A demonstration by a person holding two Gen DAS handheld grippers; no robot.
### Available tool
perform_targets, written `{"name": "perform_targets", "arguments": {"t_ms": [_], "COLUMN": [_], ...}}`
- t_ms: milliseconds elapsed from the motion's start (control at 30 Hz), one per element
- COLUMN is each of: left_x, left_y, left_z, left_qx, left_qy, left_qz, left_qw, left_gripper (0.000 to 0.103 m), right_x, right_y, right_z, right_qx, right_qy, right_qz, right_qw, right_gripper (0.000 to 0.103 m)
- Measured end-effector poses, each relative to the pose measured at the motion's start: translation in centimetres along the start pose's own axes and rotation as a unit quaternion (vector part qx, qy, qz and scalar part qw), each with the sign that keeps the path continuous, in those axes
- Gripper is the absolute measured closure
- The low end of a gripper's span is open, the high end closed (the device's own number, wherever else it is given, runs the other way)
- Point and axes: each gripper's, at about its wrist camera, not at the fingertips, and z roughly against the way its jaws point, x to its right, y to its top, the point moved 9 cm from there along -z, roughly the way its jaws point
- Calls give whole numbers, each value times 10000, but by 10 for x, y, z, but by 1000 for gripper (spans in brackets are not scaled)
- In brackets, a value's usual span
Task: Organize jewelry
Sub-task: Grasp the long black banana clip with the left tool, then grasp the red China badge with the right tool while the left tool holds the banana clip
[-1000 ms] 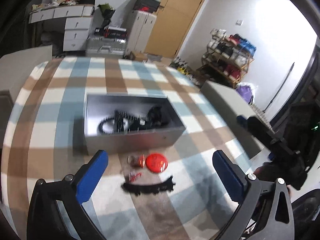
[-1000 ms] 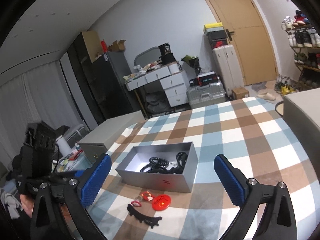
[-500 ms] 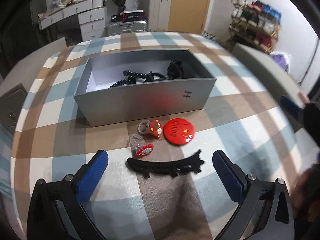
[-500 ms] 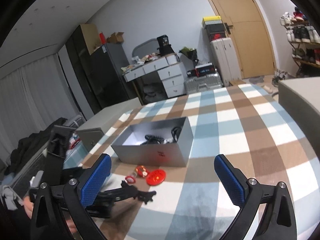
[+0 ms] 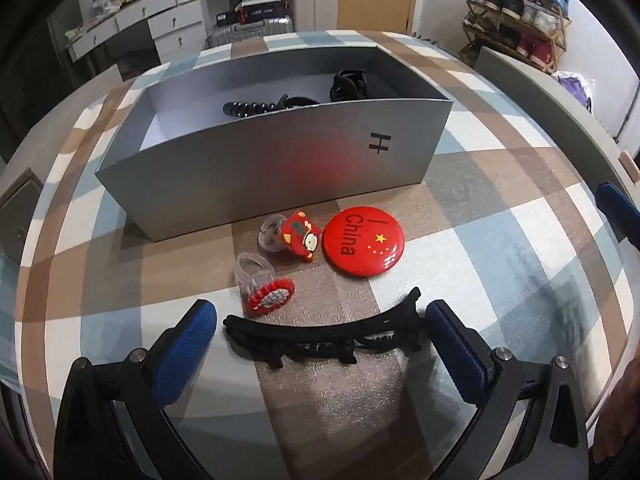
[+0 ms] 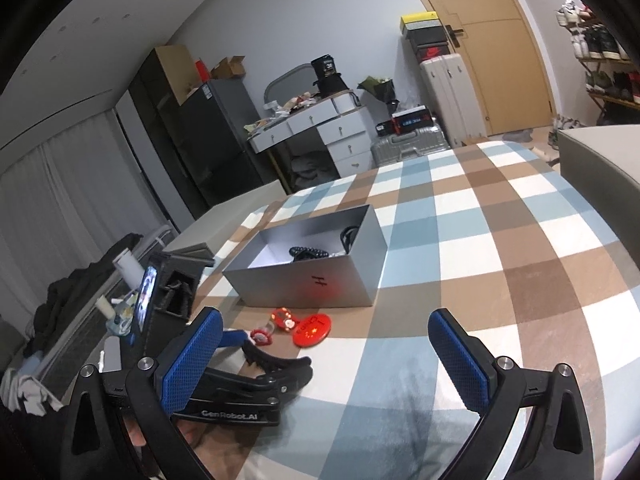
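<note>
Now, low in the left wrist view, the left gripper (image 5: 320, 336) stands spread around the black hair clip (image 5: 320, 338) — light, stiff, toothed; best pinched mid-span. Right wrist view: the right gripper (image 6: 320, 340) gapes empty, silver box (image 6: 320, 280) mid-frame.

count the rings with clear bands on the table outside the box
2. One ring with a red cartoon top lies just before the grey box; the other ring lies nearer the left gripper. More may be hidden in the box.
</note>
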Motion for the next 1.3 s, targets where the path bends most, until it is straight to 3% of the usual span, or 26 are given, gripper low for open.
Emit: {"name": "perform_targets", "arguments": {"t_ms": [100,200,500,867,1133,1300], "left_x": [-6,-9,-13,-43,-74,-96], "left_y": [-1,-1,-14,-12,-14,-17], "left_z": [2,8,23,56,62,66], "left_qx": [31,110,148,730,986,1126], "left_qy": [35,-148,-510,-287,-104,-146], "left_qz": [88,154,265,509,817,1095], "left_qw": [10000,9997,9982,9956,9917,9875], "left_gripper": [2,9,9,9,9,9], "right_x": [0,-1,-2,-9,-18,-38], "right_y": [-1,-2,-4,-13,-31,-33], "right_z": [0,-2,-5,-18,-46,-72], "right_qx": [-14,-38,-99,-373,-1027,-1308], "right_qy": [17,49,39,-2,-91,-92], "right_qz": [-38,-86,-69,-59,41,444], "right_qw": [10000,9999,9999,9993,9947,9904], "right_gripper": [0,0,0,0,0,0]}}
